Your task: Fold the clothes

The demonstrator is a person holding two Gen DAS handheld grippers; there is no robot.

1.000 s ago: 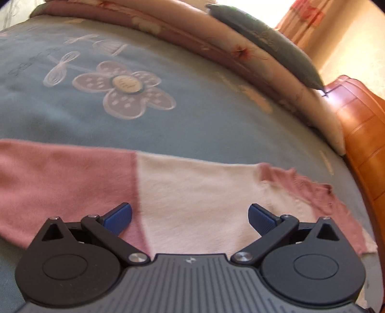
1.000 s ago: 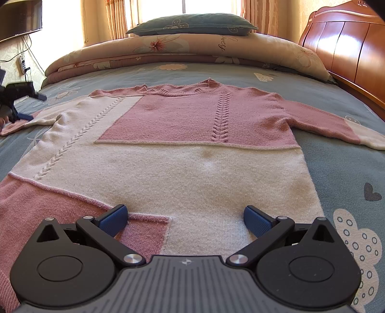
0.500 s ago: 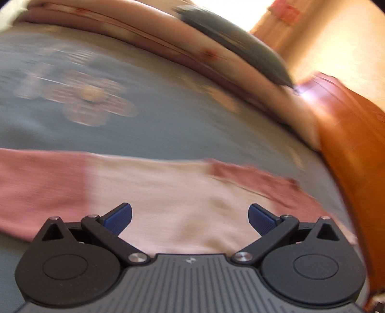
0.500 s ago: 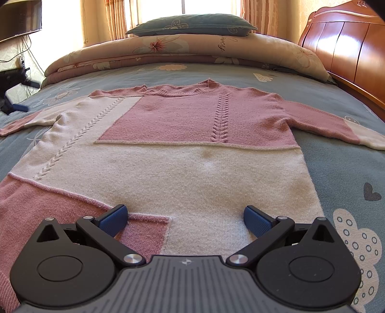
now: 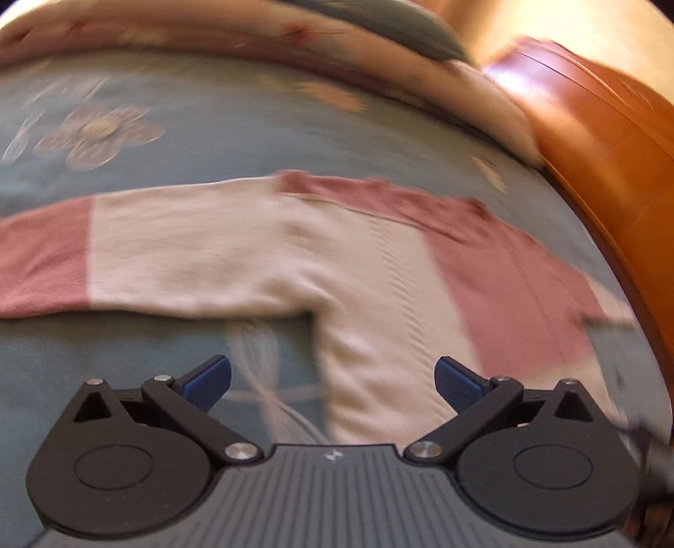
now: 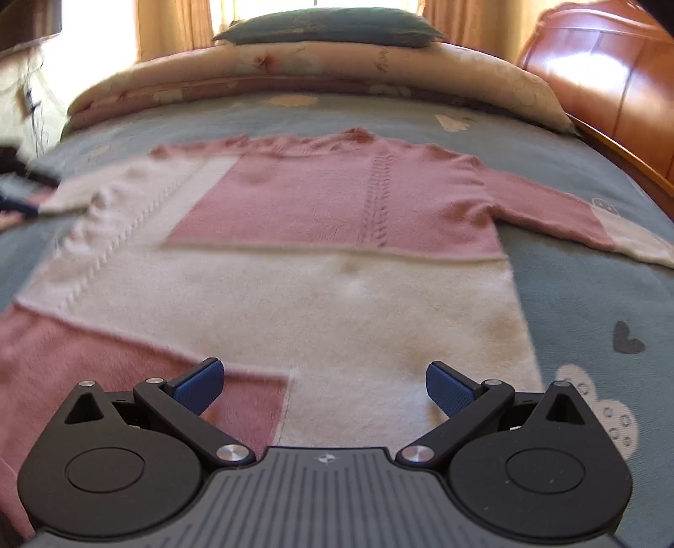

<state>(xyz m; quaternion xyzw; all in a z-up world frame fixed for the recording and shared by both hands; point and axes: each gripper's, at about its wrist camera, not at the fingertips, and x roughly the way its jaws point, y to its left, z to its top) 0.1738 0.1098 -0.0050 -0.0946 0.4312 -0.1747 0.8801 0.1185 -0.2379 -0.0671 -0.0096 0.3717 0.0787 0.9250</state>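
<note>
A pink and cream knitted sweater [image 6: 337, 261] lies flat, front up, on the blue bedspread [image 6: 589, 303], both sleeves spread out. In the left wrist view I see its left sleeve [image 5: 147, 253] and cream side panel [image 5: 379, 337], blurred by motion. My left gripper [image 5: 332, 381] is open, hovering near the armpit where the sleeve meets the body, holding nothing. My right gripper [image 6: 324, 385] is open above the sweater's hem, empty. The left gripper shows as a dark blur at the far left edge [image 6: 17, 198] of the right wrist view.
A rolled floral quilt [image 6: 320, 71] with a dark pillow [image 6: 328, 27] on it lies across the far side of the bed. A wooden headboard [image 6: 611, 84] runs along the right. Curtains and a bright window stand behind.
My left gripper has swung right and back from the sleeve toward the armpit and side of the body. My right gripper has risen or tilted slightly; the view is now blurred.
</note>
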